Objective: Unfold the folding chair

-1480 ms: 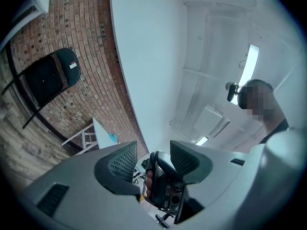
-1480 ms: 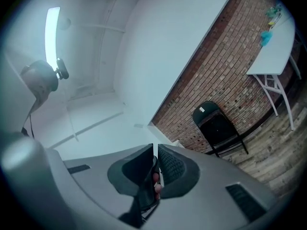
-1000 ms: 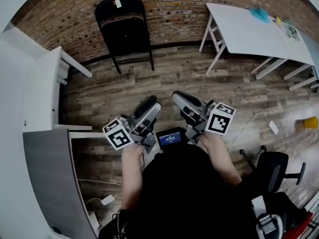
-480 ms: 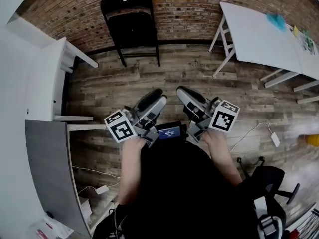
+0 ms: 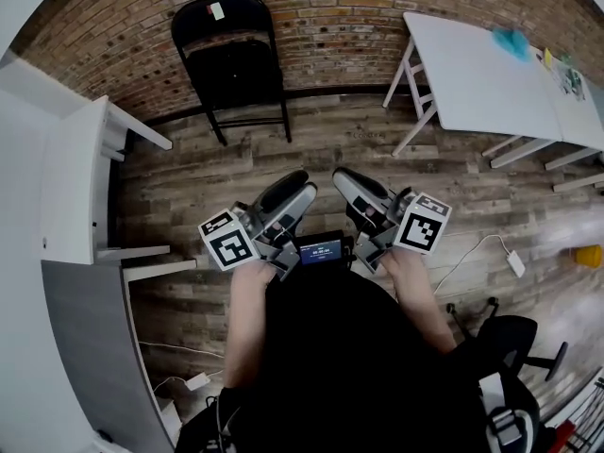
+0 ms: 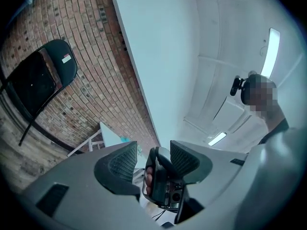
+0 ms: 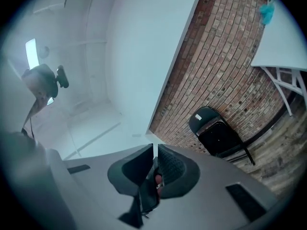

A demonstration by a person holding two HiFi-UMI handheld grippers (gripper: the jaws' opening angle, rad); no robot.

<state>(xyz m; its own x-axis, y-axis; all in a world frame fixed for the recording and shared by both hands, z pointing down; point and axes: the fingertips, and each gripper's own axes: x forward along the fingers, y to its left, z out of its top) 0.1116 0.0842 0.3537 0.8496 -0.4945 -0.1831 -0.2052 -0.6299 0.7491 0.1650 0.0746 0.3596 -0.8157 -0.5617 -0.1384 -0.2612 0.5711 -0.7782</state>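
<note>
The folding chair (image 5: 231, 64) stands folded flat against the brick wall (image 5: 359, 17), well apart from both claws. In the head view it lies at about 11 o'clock from them. Its long axis runs upright, back at the top with a small white label (image 5: 218, 9) and feet down on the plank floor (image 5: 377, 140).

The left gripper (image 5: 291, 185) has its jaws spread wide with nothing pinched. All that shows in the gap is the other claw, lying beyond the pads. The right gripper (image 5: 345, 179) has its jaws pressed together on nothing. Both are held low in front of the person's chest, tips angled in towards each other, roughly level.

The left claw sits slightly closer to the chair, which shows at 10 o'clock in the left gripper view and at 4 o'clock in the right gripper view. My reading is that the approach comes first, since no part of the frame is within reach yet. The open left claw looks the readier one to take the chair back.

Bare boards lie between person and chair. A white trestle table (image 5: 481, 64) stands at 2 o'clock, a white desk (image 5: 66, 187) at 9 o'clock and an office chair (image 5: 514, 324) at 4 o'clock
</note>
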